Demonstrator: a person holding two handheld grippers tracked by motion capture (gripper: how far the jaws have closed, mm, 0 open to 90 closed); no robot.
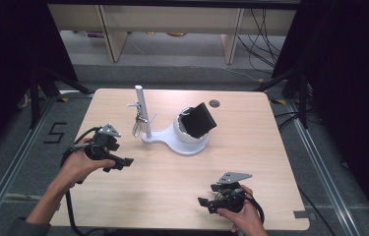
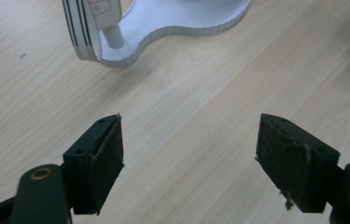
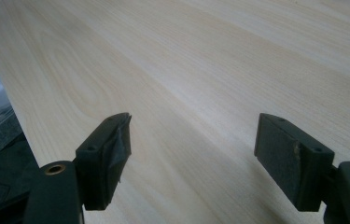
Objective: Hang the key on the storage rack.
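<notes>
The left gripper (image 1: 123, 162) and right gripper (image 3: 192, 154) gaped empty; a careless reach might topple the white stand (image 1: 172, 139), perhaps spilling its hanging keyring (image 1: 138, 126).

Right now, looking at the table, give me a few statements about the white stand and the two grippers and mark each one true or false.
1. The left gripper has open jaws with nothing between them. True.
2. The right gripper is clamped on the white stand. False: its jaws are open over bare table, well apart from the stand.
3. A black object sits tilted in the stand's round cup. True.
4. The stand's upright white post lies flat on the table. False: it stands upright on the base.
5. A small ring hangs beside the post. True.
</notes>
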